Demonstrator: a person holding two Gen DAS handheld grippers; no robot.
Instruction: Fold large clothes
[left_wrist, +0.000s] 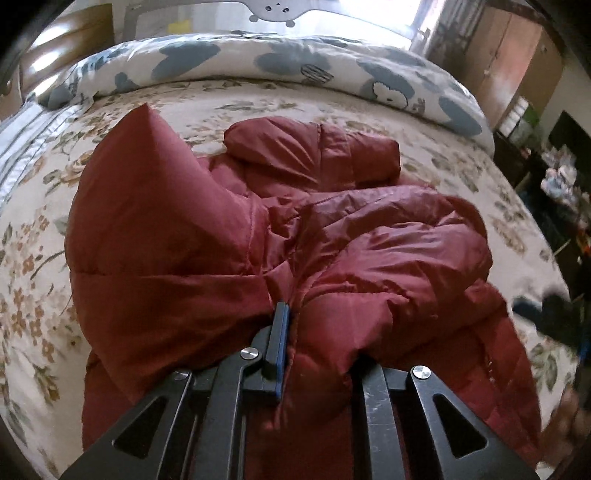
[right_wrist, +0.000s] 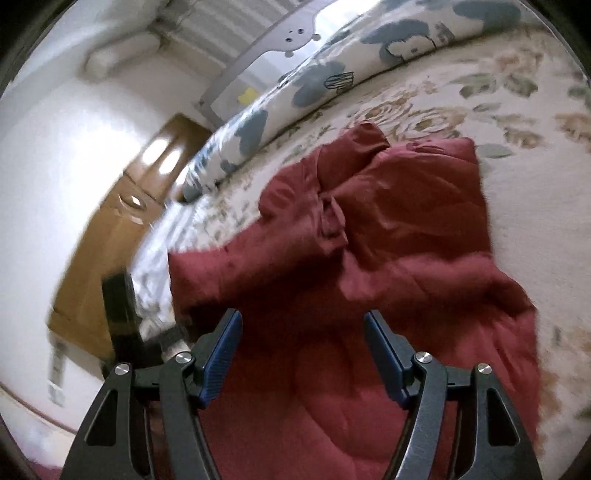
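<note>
A dark red puffer jacket (left_wrist: 280, 229) lies crumpled on a floral bedspread (left_wrist: 33, 288). My left gripper (left_wrist: 317, 343) is shut on a bunched fold of the jacket at its near edge; the right finger is buried under the fabric. In the right wrist view the same jacket (right_wrist: 388, 258) spreads out ahead. My right gripper (right_wrist: 303, 332) is open and empty, hovering just above the jacket's near part, its blue pads (right_wrist: 221, 358) wide apart.
A rolled duvet with blue patches (left_wrist: 295, 62) lies along the far side of the bed. A wooden headboard (right_wrist: 110, 236) stands at the left in the right wrist view. Shelves and clutter (left_wrist: 554, 177) sit past the bed's right edge.
</note>
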